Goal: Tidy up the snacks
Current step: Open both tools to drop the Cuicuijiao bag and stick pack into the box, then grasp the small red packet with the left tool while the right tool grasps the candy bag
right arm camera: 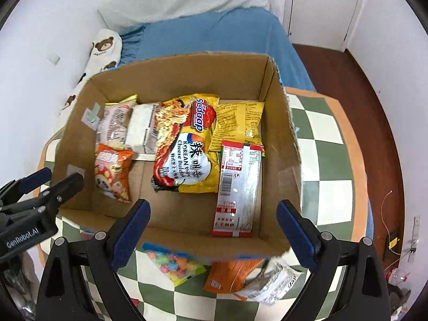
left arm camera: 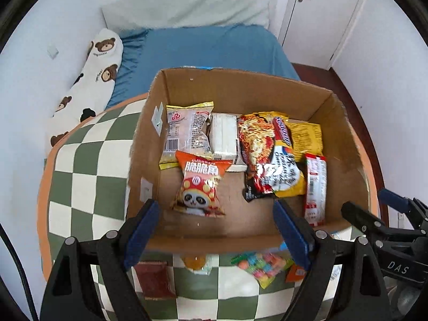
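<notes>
An open cardboard box stands on a green-and-white checked mat. Inside lie an orange panda snack pack, a yellow noodle pack, a long red-and-silver pack, a white carton and a clear pack with a barcode. My left gripper hovers open over the box's near left, nothing between its pads. My right gripper hovers open over the near right, also holding nothing.
In front of the box on the checked mat lie a bag of coloured candy, an orange pack, a silver pack and a dark red pack. A blue bed and a bear-print pillow lie behind.
</notes>
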{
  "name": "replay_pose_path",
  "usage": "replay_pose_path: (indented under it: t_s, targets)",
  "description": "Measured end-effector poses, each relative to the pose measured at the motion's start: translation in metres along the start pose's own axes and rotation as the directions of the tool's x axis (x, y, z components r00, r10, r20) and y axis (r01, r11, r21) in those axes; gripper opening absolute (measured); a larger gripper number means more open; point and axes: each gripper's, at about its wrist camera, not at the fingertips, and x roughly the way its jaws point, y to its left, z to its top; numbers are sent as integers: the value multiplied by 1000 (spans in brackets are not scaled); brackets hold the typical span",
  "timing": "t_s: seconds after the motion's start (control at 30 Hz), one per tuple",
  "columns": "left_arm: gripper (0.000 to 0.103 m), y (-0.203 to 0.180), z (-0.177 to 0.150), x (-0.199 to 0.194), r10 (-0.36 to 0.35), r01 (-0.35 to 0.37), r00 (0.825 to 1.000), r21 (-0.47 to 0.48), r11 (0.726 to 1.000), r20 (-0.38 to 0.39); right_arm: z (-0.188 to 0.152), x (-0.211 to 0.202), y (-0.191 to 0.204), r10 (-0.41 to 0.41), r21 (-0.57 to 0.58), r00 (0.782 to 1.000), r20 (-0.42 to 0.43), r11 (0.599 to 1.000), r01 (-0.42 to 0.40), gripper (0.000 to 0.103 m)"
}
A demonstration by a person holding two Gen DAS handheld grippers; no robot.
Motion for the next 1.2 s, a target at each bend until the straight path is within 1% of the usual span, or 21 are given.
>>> replay_pose_path:
  t_s: [0.13,0.33,0.43,0.53,0.6,0.7,0.8,0.87,0.93,0.97,1.0,1.03,1.07,1.1,1.17,1.2]
  targets:
    - [87,-4,-18,-29,0,-1,998,13,1000,56,-18,-32,6,-28,-9,996,79,1000,29,97]
    - [87,-8,-37,-69,-12,10,991,14,1000,131,-42,-77,16,-12,-17,987,163,1000,15,97]
    - [86,-9,-44,-81,-7,6,988,9,1000,154,-51,-92,19,14,-8,983,181,1000,-13,97]
    - [86,-5,-51,-90,-25,27,986,-10,1000,165,-59,-102,21,27,-4,980,199,1000,-27,97]
    - [86,0,-56,-93,-38,44,985,-33,998,166,-65,-105,21,48,5,980,193,999,-50,97]
    - [86,7,-66,-87,-14,23,988,-60,998,151,-74,-101,18,67,15,982,175,997,-71,97]
    - [86,22,-84,-67,30,-20,994,-97,995,101,-87,-82,12,86,39,988,128,995,-91,97]
    - [86,37,-102,-44,37,-34,999,-141,989,21,-96,-58,6,90,61,993,81,994,-95,97]
    - [86,51,-120,-19,9,-21,998,-194,981,-67,-105,-32,1,92,73,995,34,993,-94,97]
    - [86,60,-133,-4,-13,-14,993,-226,974,-117,-108,-21,0,100,74,995,18,992,-101,97]
    - [86,65,-144,6,-31,-8,988,-250,968,-153,-112,-8,-1,109,69,994,-4,992,-108,94]
    - [86,70,-156,18,-61,3,979,-282,959,-195,-117,7,1,117,52,993,-32,992,-115,91]
    - [86,75,-171,31,-100,18,965,-320,947,-241,-119,17,3,120,34,991,-53,992,-118,84]
    - [86,77,-183,40,-133,30,953,-352,936,-274,-122,27,6,118,11,990,-74,993,-118,83]
    - [86,82,-208,60,-210,45,917,-436,899,-339,-123,45,16,112,-53,989,-99,992,-117,83]
    - [86,82,-218,66,-240,52,903,-465,884,-356,-123,53,22,106,-89,989,-107,989,-116,83]
